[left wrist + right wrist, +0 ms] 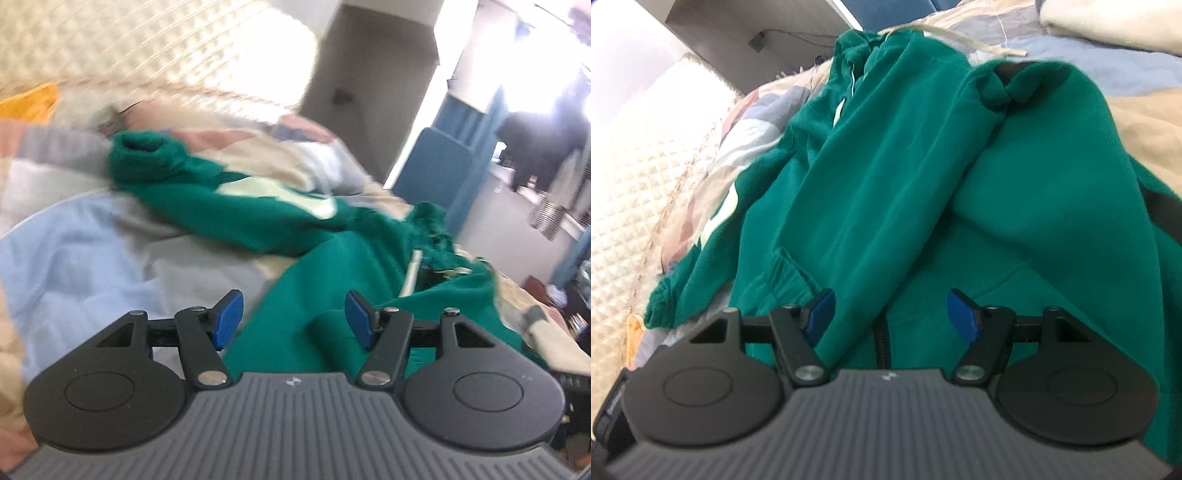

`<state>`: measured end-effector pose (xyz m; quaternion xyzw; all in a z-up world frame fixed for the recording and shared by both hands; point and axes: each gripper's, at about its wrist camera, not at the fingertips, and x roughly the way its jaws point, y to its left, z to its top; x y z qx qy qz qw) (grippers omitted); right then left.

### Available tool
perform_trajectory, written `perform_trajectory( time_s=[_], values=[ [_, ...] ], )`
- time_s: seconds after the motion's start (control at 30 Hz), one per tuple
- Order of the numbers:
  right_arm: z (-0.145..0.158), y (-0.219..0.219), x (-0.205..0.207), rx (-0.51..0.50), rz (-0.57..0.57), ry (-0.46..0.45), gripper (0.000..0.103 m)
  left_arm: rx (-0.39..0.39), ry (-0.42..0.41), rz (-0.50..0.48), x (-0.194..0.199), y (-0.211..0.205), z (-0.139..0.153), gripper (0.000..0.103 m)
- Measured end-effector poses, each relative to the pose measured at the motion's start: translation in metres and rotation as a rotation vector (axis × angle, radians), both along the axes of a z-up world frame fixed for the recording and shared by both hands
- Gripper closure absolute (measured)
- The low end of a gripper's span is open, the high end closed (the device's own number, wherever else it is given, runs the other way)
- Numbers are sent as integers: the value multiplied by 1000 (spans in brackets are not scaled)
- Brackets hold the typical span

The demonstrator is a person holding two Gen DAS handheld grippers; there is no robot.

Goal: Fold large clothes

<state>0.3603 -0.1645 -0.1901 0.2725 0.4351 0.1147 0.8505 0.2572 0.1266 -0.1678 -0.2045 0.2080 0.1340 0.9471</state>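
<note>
A large green hoodie point(317, 258) lies spread on a patchwork bedspread point(92, 251). One sleeve with a ribbed cuff point(144, 155) stretches away to the left, with a pale patch point(277, 192) on it. My left gripper point(291, 319) is open and empty, just above the hoodie's near hem. In the right wrist view the hoodie point(923, 184) fills the middle, with a sleeve folded across the body and its cuff point(790, 280) near the left finger. My right gripper point(890, 314) is open and empty, low over the fabric. A cream drawstring point(964, 40) lies at the far end.
A quilted cream headboard point(129, 48) rises behind the bed. A yellow item point(33, 103) lies at the far left. A blue chair point(432, 170) and a cluttered room stand to the right. A cream blanket point(1108, 18) lies at the top right of the right wrist view.
</note>
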Motion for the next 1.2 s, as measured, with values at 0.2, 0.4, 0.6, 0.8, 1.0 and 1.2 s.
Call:
perform_trajectory(
  time_s=[0.2, 0.4, 0.6, 0.8, 1.0, 1.2],
  values=[
    [3, -12, 4, 11, -59, -13, 34, 3, 28, -217, 15, -32, -11, 36],
    [2, -36, 50, 40, -160, -39, 34, 50, 70, -332, 31, -61, -27, 36],
    [-23, -51, 109, 18, -188, -39, 33, 136, 85, -360, 43, -79, -41, 32],
    [-39, -51, 150, 205, -68, -138, 31, 165, 81, -322, 50, -77, -47, 31],
    [-23, -82, 158, 287, -165, -307, 34, 120, 39, -298, 57, -65, -49, 28],
    [-31, -138, 160, 315, -389, -381, 36, 125, 5, -283, 62, -66, -50, 28]
  ],
)
